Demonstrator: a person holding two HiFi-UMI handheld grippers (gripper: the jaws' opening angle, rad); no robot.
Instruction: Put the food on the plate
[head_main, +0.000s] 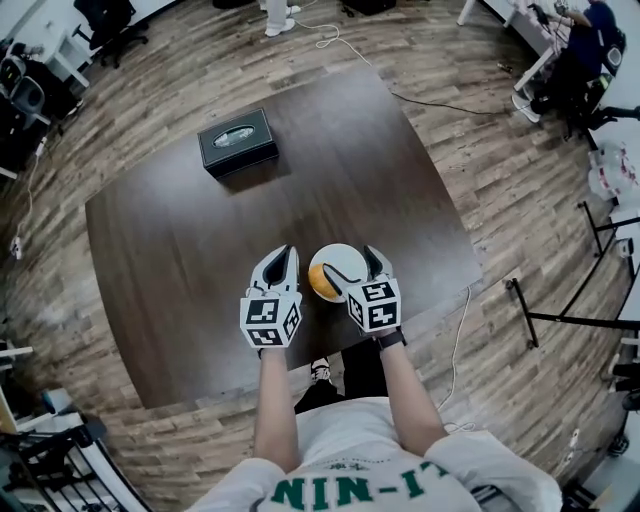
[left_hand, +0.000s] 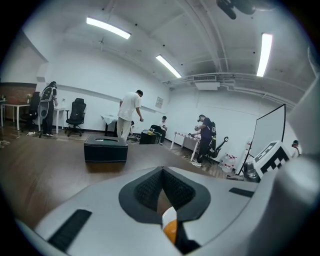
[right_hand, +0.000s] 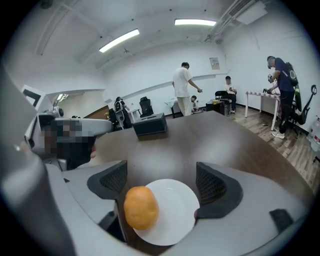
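The round orange food (right_hand: 141, 207) lies on the white plate (right_hand: 175, 220), but at its rim and not its middle, so it looks likely to roll; a careless pull-back of the right tongs (right_hand: 161, 180) could brush it with the near jaw and send it off onto the dark table (head_main: 180, 240), or catch the rim and drag the plate; the right tongs stand released and spread wide, straddling plate and food, gripping nothing, though whether one pad grazes the food I cannot tell; the left tongs (left_hand: 161, 175) hang just beside the plate, pinched together and empty.
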